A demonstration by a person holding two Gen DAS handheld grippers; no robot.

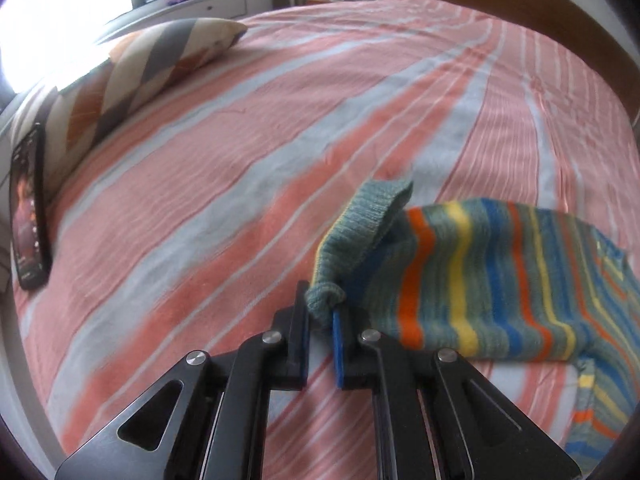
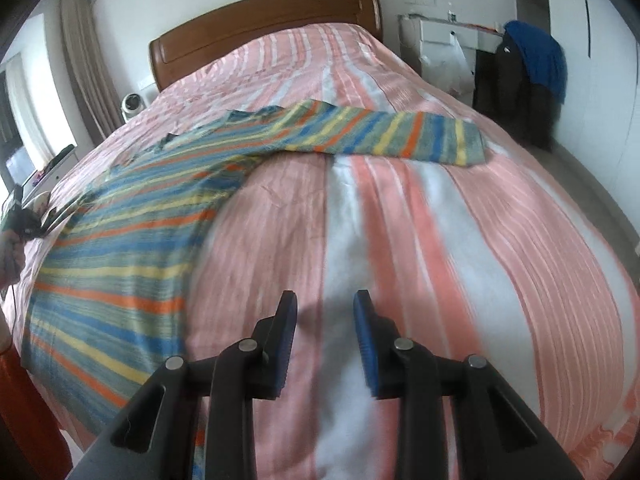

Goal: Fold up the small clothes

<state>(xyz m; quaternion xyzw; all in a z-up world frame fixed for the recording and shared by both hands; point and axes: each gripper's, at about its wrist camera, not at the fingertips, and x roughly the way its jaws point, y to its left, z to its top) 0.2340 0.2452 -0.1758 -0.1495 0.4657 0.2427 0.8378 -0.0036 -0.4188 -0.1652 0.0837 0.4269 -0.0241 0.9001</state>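
1. While the left wrist view is looking across the bed (image 1: 240, 152), the left gripper (image 1: 320, 316) is pinching the cuff (image 1: 325, 294) of the striped sweater (image 1: 500, 280), which is lying toward the bed's right edge. Only a small knot of knit is sitting between the pads, so it could slip free if tugged.
2. Over bare bedspread, the right gripper (image 2: 325, 304) is hanging slightly parted, gripping nothing. Only this view is showing the sweater's far sleeve (image 2: 400, 136) stretching out toward the headboard (image 2: 264, 16).
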